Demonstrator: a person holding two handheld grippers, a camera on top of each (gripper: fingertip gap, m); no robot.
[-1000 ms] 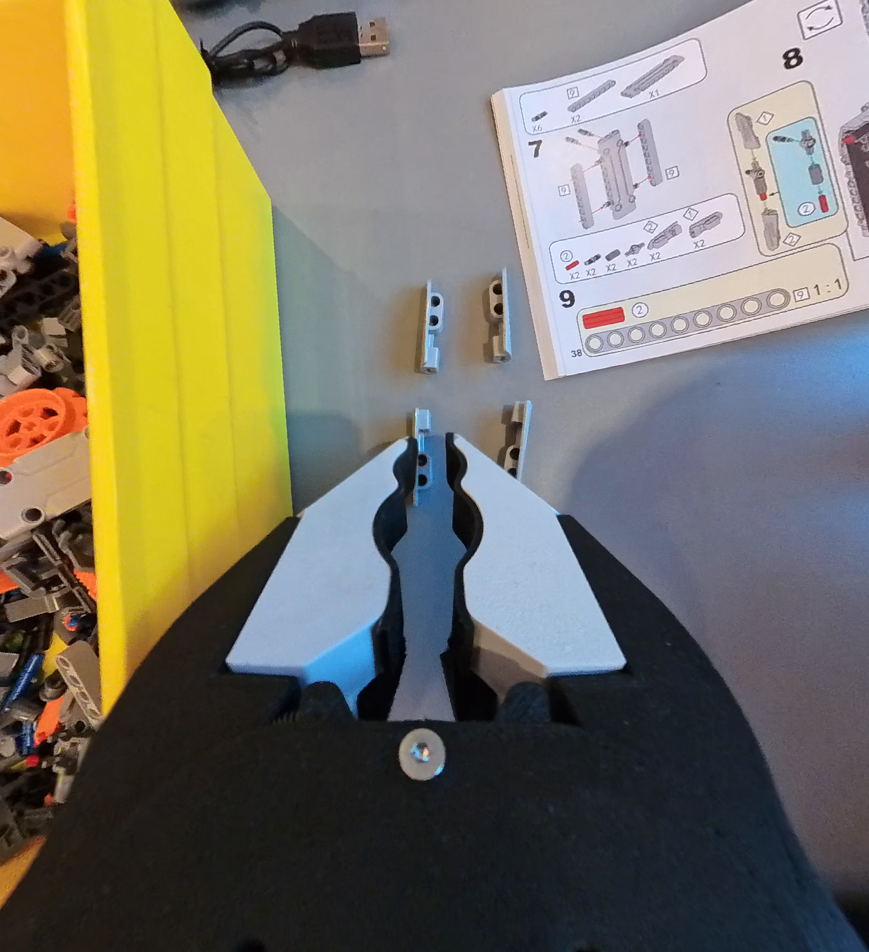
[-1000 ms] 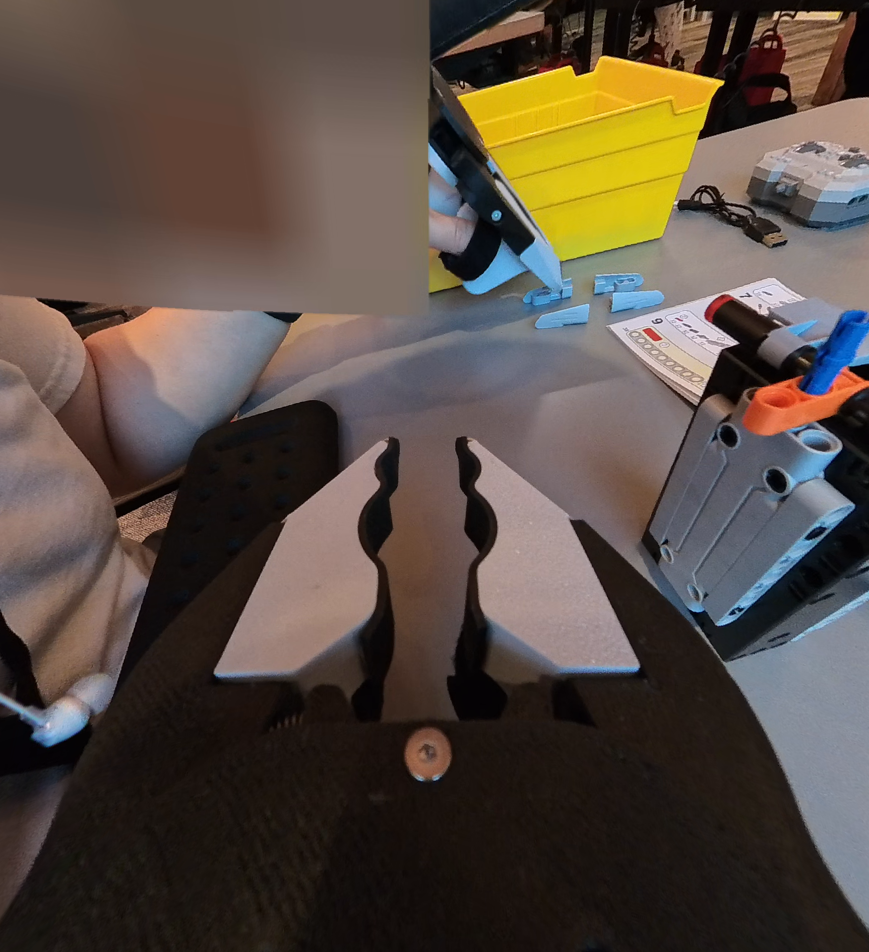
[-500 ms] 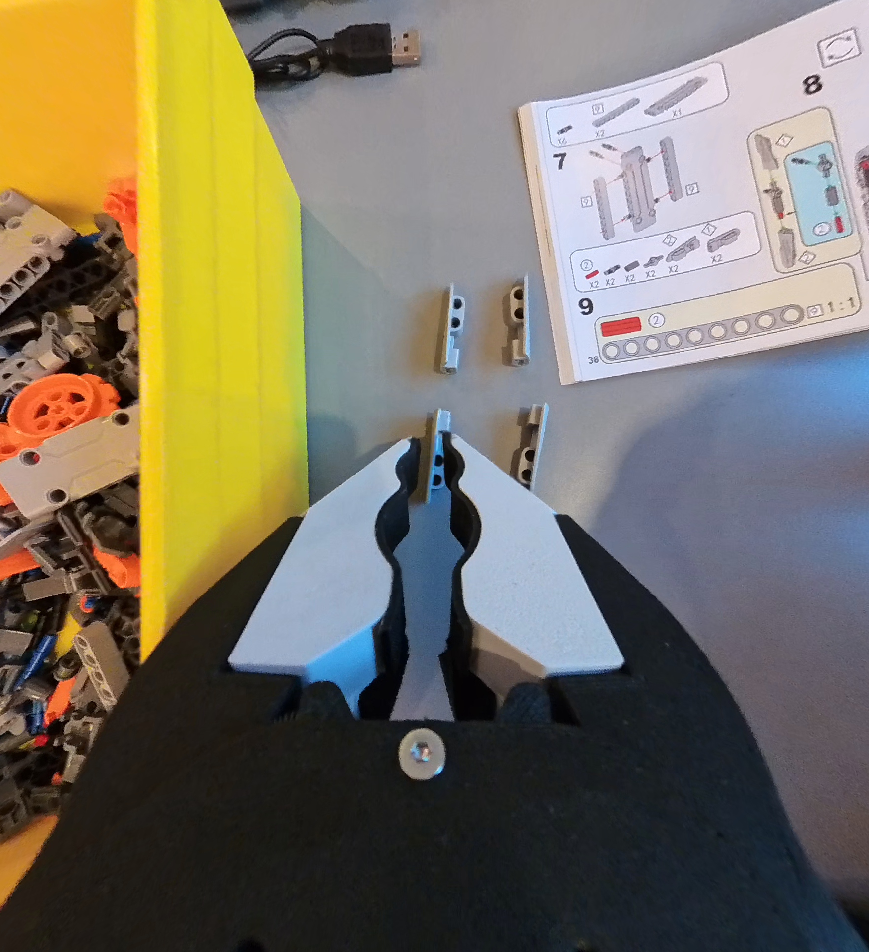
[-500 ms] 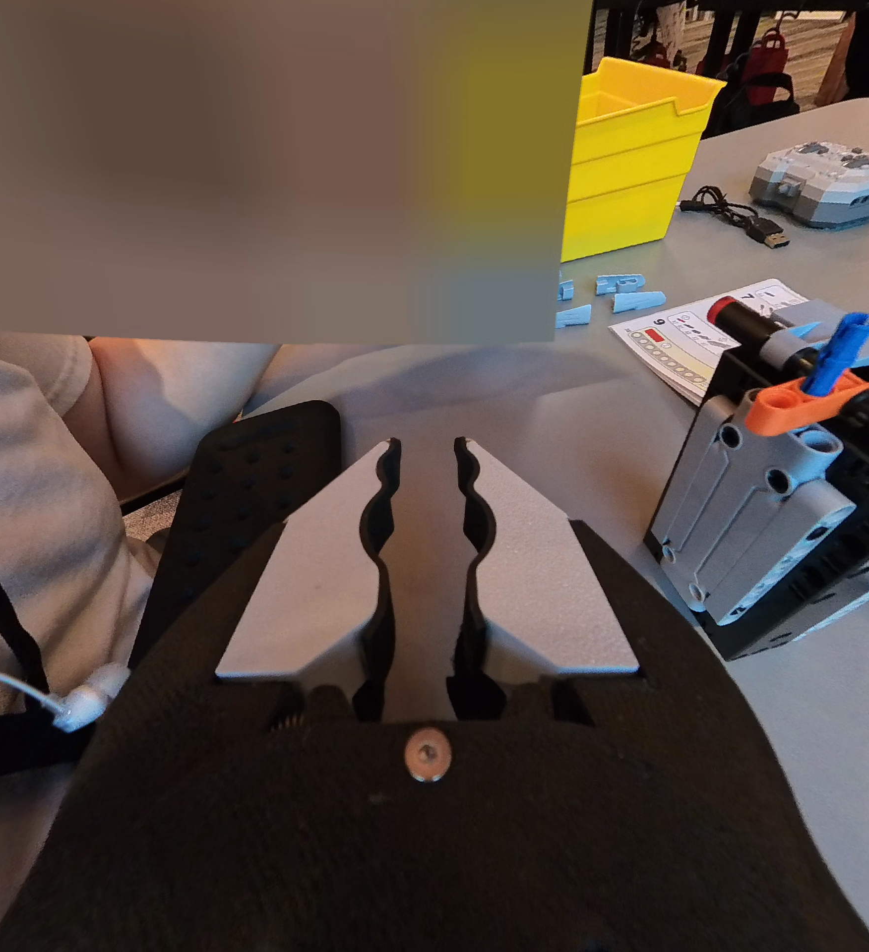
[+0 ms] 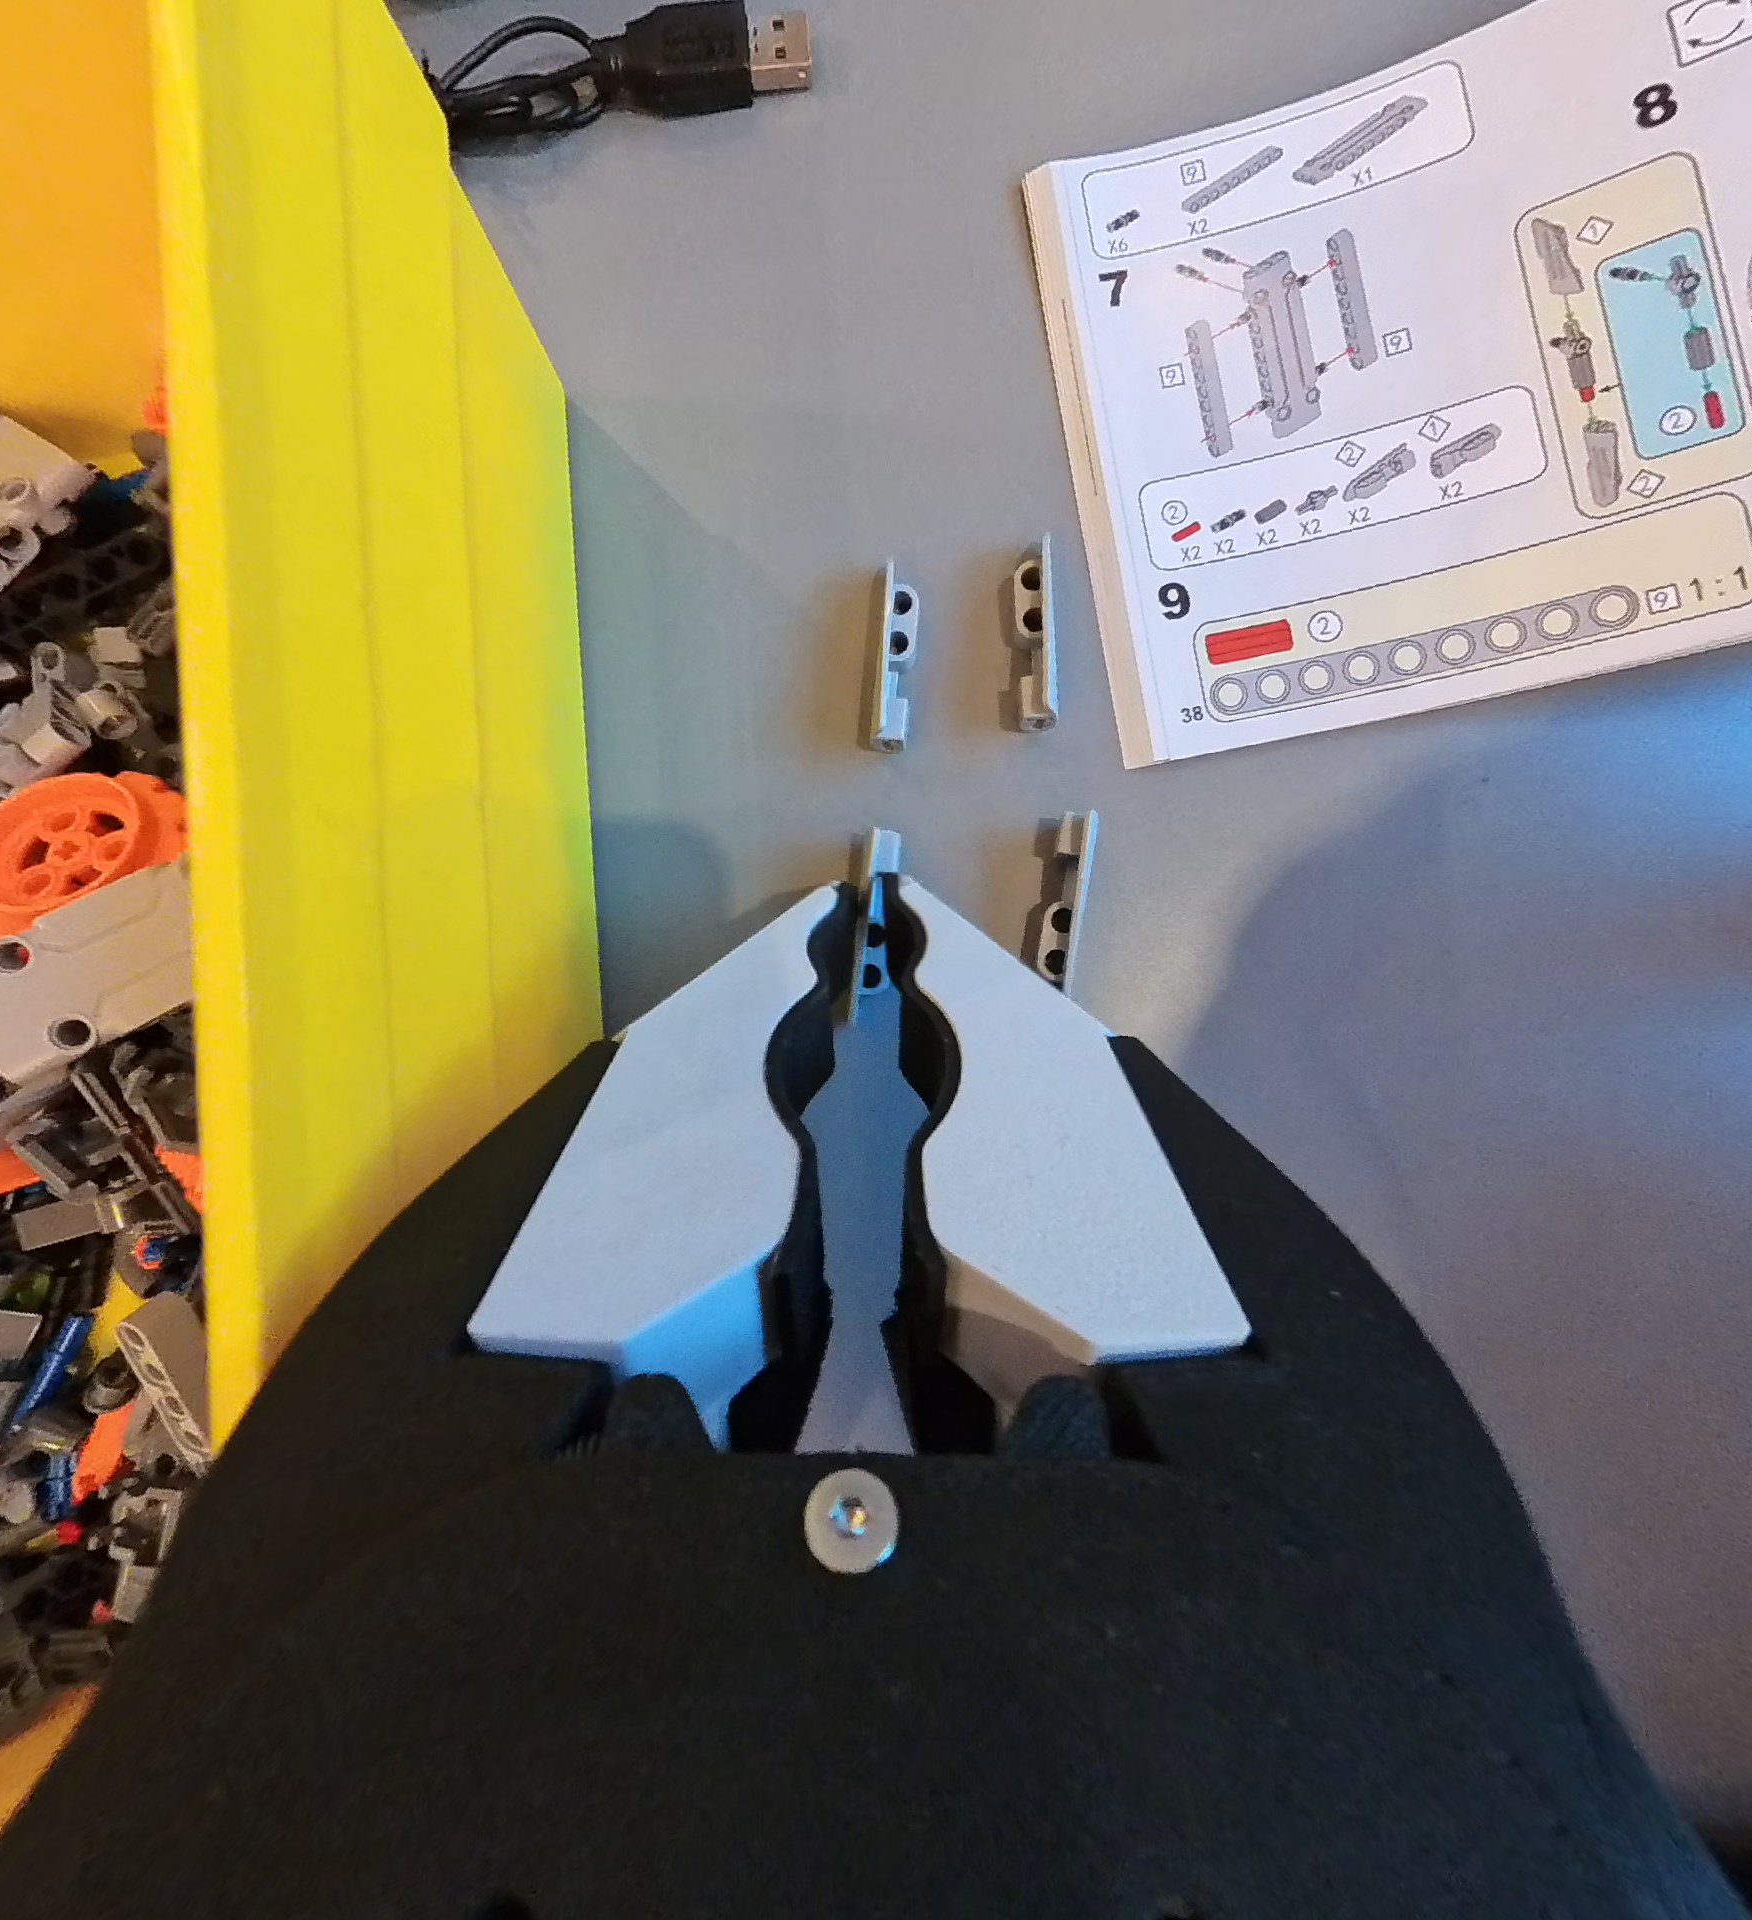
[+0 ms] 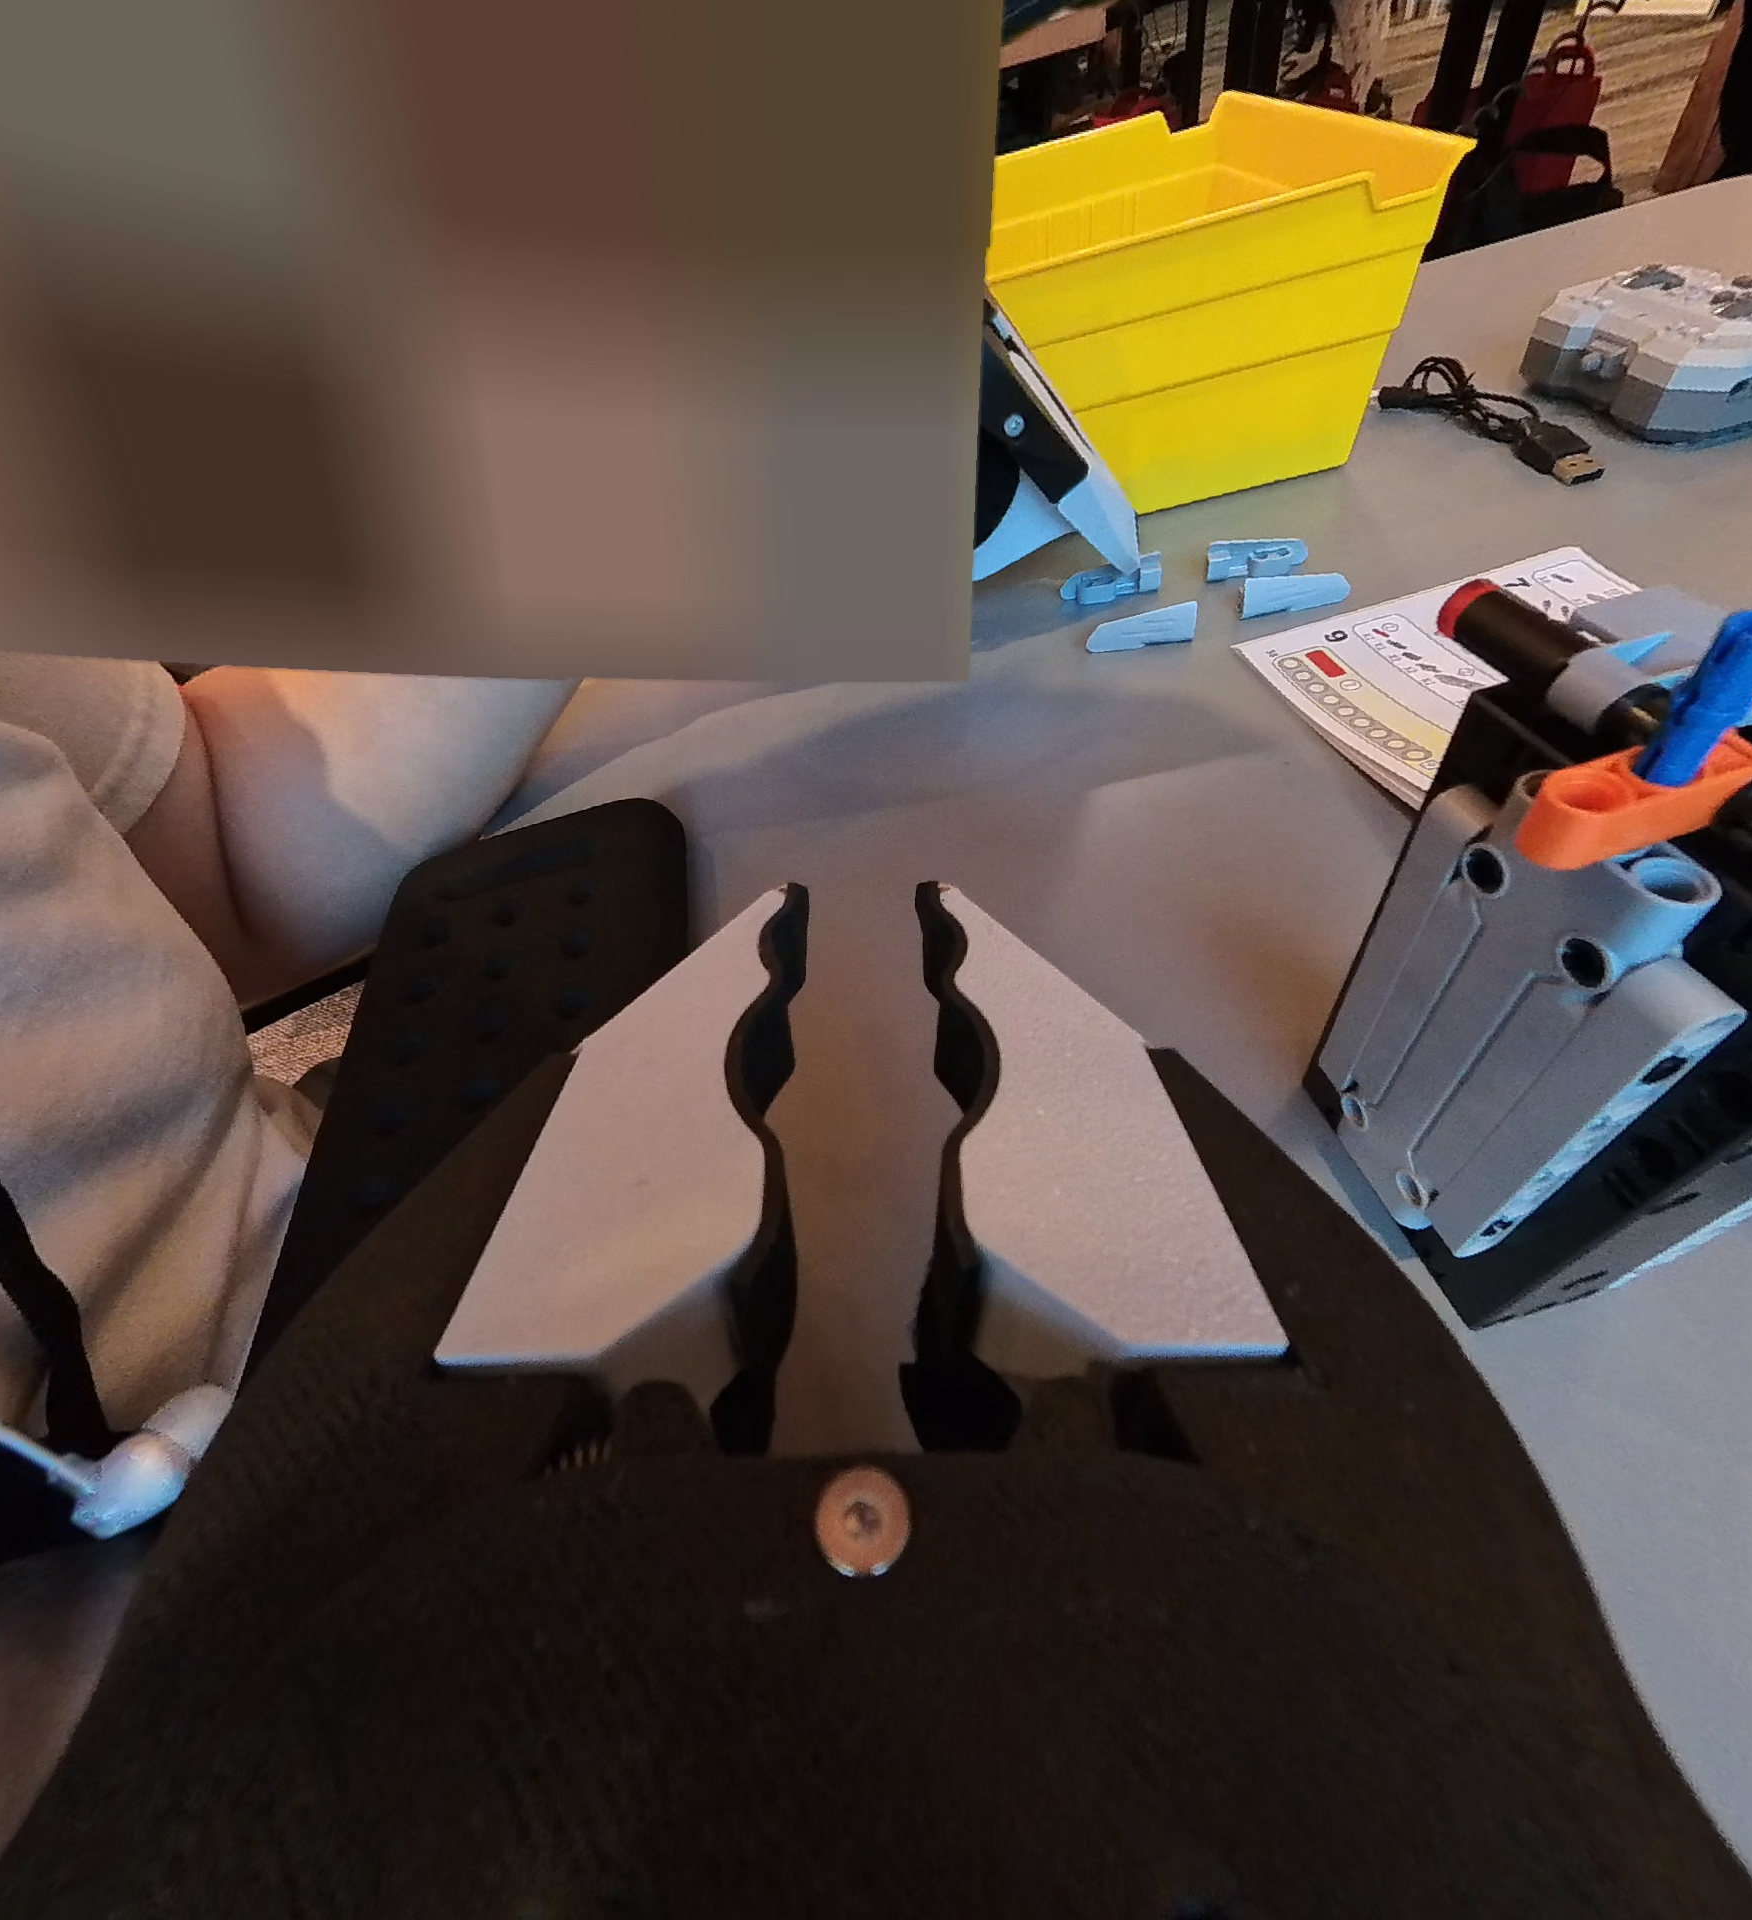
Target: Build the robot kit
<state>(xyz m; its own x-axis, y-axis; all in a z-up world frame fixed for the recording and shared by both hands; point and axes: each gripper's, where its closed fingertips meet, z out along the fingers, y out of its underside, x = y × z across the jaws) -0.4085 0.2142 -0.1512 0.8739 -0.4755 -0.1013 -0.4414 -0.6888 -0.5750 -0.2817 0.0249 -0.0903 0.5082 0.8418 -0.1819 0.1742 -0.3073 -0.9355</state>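
A grey table (image 5: 1474,1143) is seen carrying everything. A yellow bin (image 5: 373,623) stands at the left of the left wrist view, filled with loose grey, black and orange building parts (image 5: 41,935). An open instruction booklet (image 5: 1423,416) lies flat at the upper right. In the right wrist view, a partly built grey and black model (image 6: 1537,1060), topped by an orange piece and a blue pin, is seen standing to the right of the right gripper (image 6: 859,894), near it but apart. The right gripper's jaws are held apart, with nothing between them.

The left gripper (image 5: 877,894) is closed on a small grey panel piece (image 5: 877,914), pinched on edge at the tips. Three similar grey pieces (image 5: 1033,634) lie on the table just ahead, between bin and booklet. A black USB cable (image 5: 623,83) lies beyond them.
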